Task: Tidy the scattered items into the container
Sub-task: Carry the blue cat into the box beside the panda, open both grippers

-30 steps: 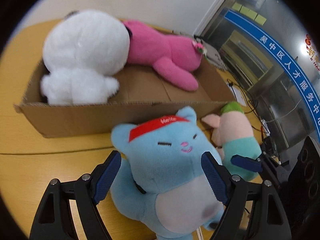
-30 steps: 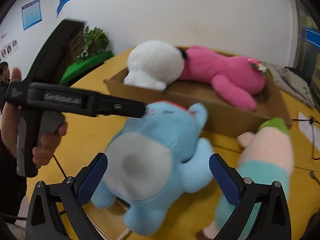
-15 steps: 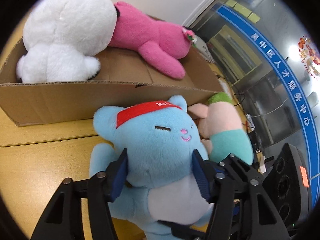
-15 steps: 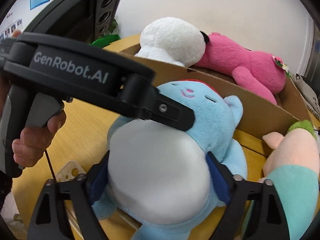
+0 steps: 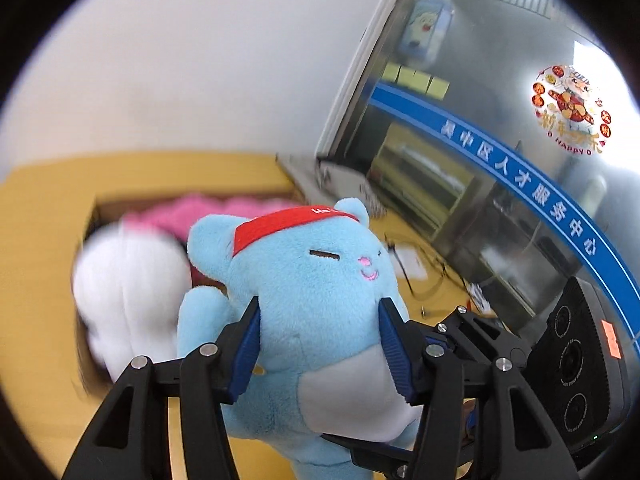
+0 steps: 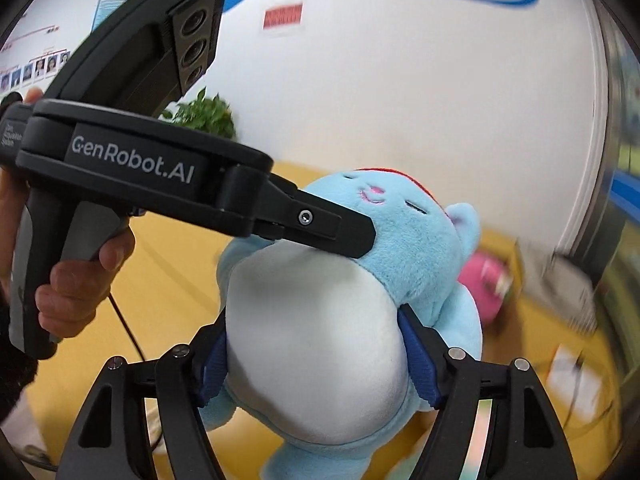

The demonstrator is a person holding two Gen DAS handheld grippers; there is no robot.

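Blue plush cat point(image 5: 320, 300) with a red visor now hangs clear of the yellow table point(image 5: 40, 208); a second ago it lay beside the cardboard box point(image 5: 96, 208). Left gripper point(image 5: 320, 350) clamps its neck, and right gripper point(image 6: 316, 364), jaws just closing, squeezes its soft grey belly. Lifted above the box, it is ready to drop in beside what looks, through blur, like the fluffy white plush point(image 5: 128, 296) and pink plush point(image 5: 192, 212).

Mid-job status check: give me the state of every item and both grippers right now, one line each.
Blue plush cat with red visor: lifted off the table, clamped by both grippers.
Left gripper: shut on its neck.
Right gripper: jaws just closed in, shut on its white belly.
Cardboard box: open.
Pink plush toy: lying in the box.
White plush toy: in the box.
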